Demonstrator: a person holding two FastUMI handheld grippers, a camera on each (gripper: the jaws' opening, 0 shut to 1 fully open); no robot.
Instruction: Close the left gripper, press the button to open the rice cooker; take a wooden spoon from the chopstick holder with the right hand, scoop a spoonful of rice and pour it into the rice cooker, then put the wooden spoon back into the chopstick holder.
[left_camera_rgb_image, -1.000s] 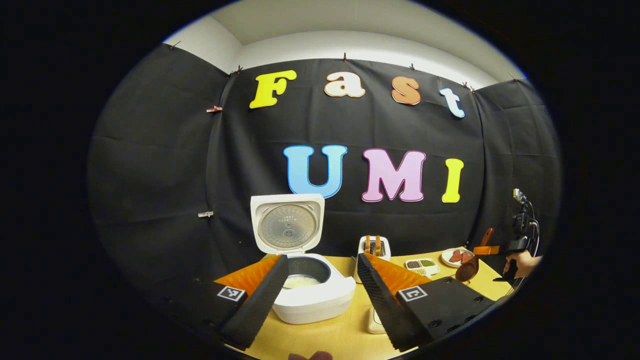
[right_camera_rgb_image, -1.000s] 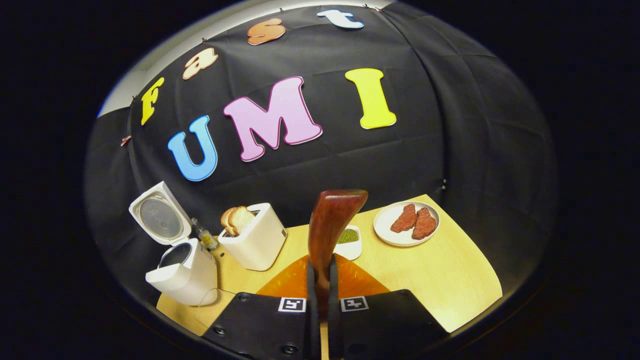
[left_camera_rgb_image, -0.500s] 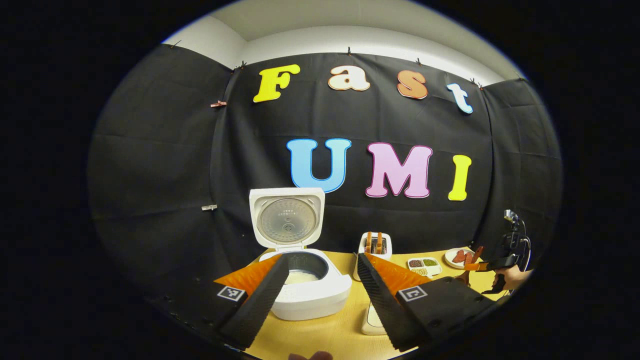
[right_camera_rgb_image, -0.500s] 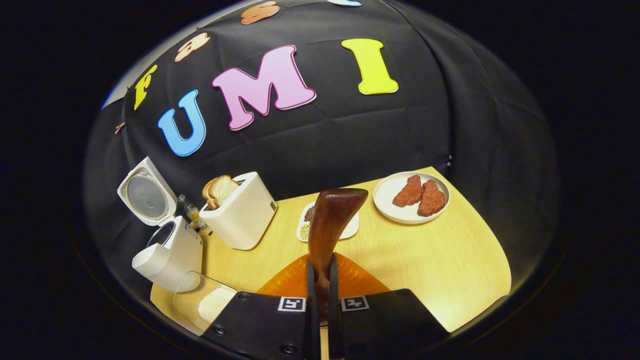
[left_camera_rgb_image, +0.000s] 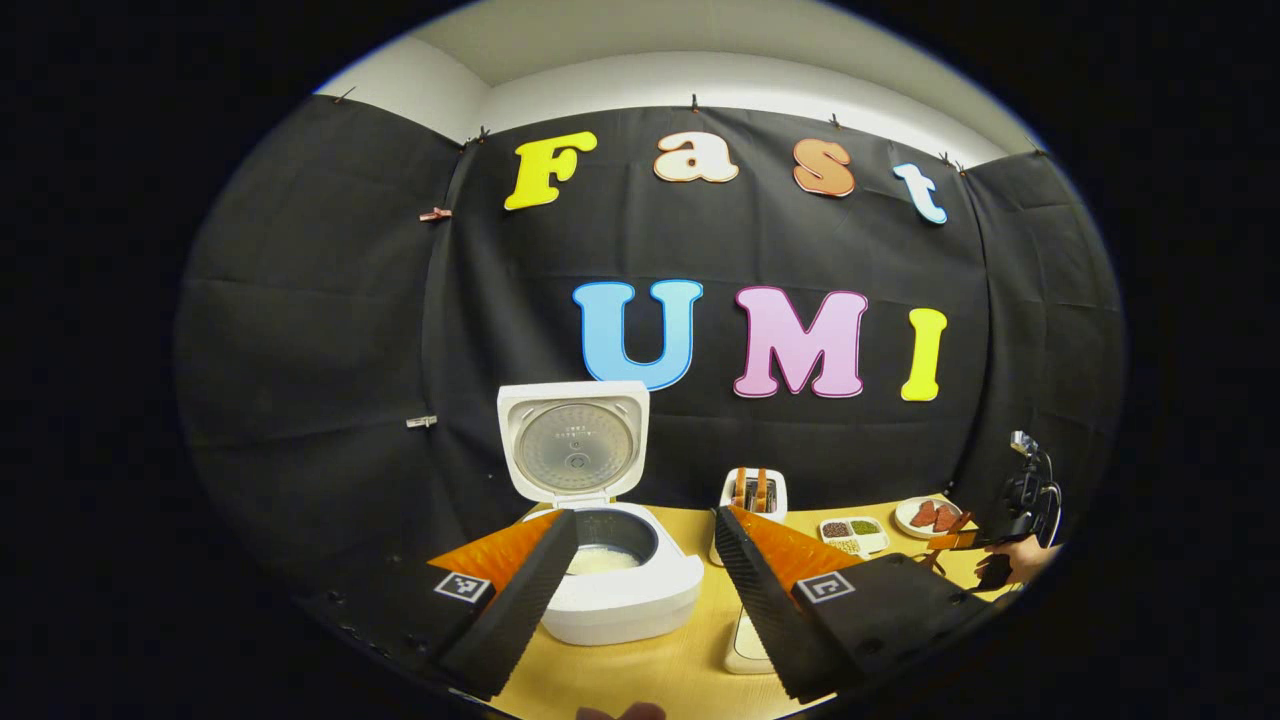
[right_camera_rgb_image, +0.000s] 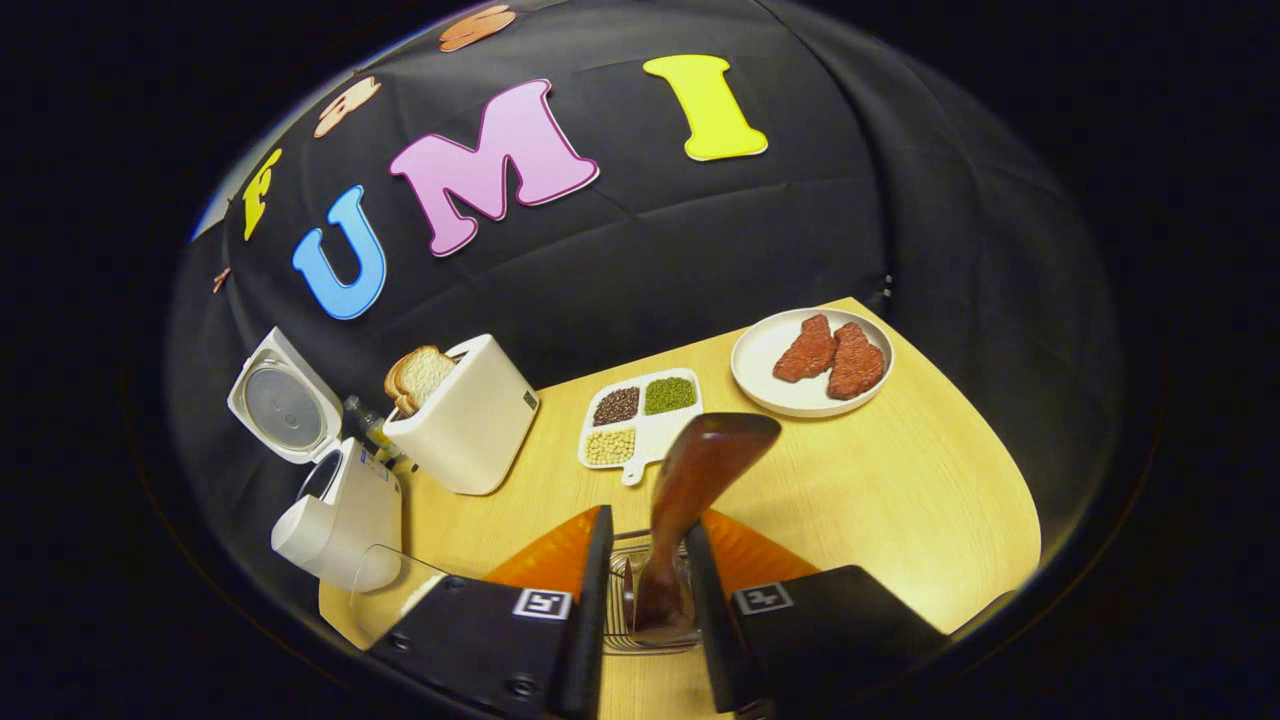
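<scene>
The white rice cooker (left_camera_rgb_image: 620, 600) stands with its lid (left_camera_rgb_image: 575, 445) raised and rice in its pot. My left gripper (left_camera_rgb_image: 646, 515) hangs open in front of it, holding nothing. In the right gripper view the dark wooden spoon (right_camera_rgb_image: 700, 460) stands bowl-up in the wire chopstick holder (right_camera_rgb_image: 625, 590). My right gripper (right_camera_rgb_image: 648, 522) is open around the spoon's handle, its fingers spread on either side. The rice cooker (right_camera_rgb_image: 335, 515) sits at the left. Far right in the left gripper view, a hand (left_camera_rgb_image: 1020, 565) holds the right gripper (left_camera_rgb_image: 1020, 500).
On the wooden table (right_camera_rgb_image: 900, 500) stand a white toaster (right_camera_rgb_image: 465, 420) with bread, a divided dish of beans (right_camera_rgb_image: 640, 415) and a plate (right_camera_rgb_image: 760, 385) with two red pieces. A clear container of rice (right_camera_rgb_image: 400, 590) lies beside the cooker.
My right gripper came down and set the spoon's handle into the wire holder, then its fingers parted from the handle. The left gripper has hardly moved.
</scene>
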